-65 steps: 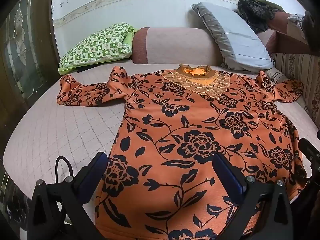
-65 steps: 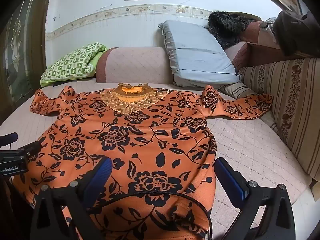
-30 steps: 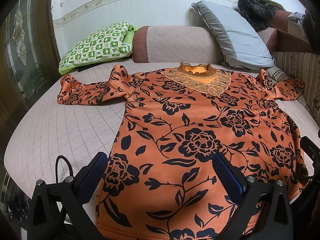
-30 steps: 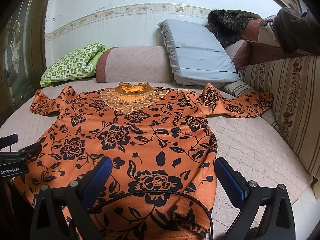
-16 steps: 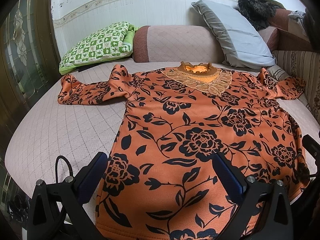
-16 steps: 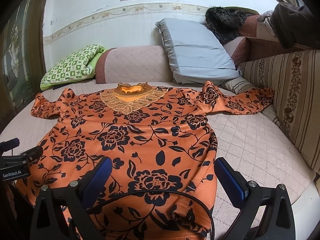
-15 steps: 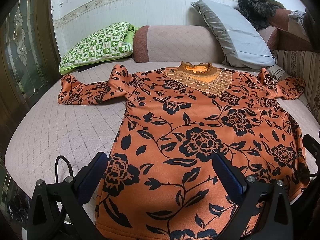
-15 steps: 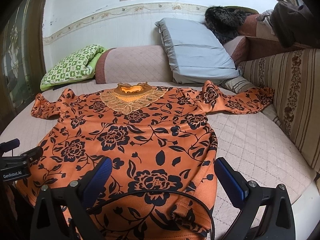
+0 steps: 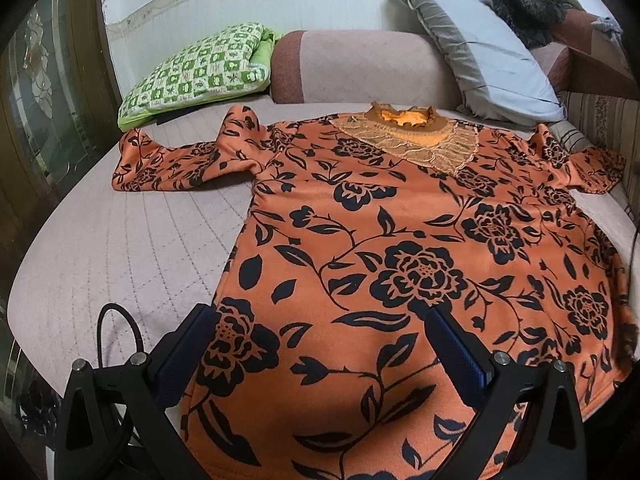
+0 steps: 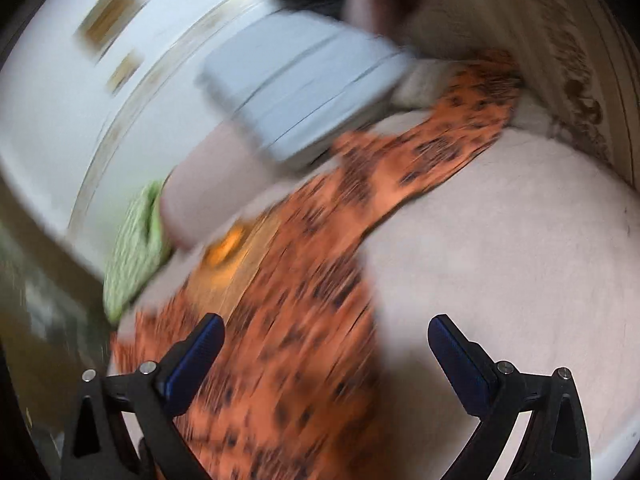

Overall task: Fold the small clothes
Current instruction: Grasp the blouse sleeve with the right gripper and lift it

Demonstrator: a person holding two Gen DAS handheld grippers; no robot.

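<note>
An orange top with black flowers (image 9: 400, 248) lies flat, front up, on the pink quilted bed (image 9: 120, 248), both sleeves spread out and the lace collar (image 9: 408, 128) at the far end. My left gripper (image 9: 320, 336) is open and empty, low over the top's hem. My right gripper (image 10: 326, 342) is open and empty; its view is blurred and tilted, with the top (image 10: 304, 320) under its left side and the right sleeve (image 10: 432, 144) stretching away.
A green checked pillow (image 9: 200, 68), a pink bolster (image 9: 360, 68) and a grey pillow (image 9: 488, 48) line the back wall. A striped sofa side (image 9: 600, 116) stands at the right. A dark glass door (image 9: 44, 100) is at the left. Bare bed (image 10: 500, 240) lies right of the top.
My right gripper has swung quickly rightward and rolled, so its view is now tilted and blurred over the top's right side. It has left the left wrist view. My left gripper has barely moved.
</note>
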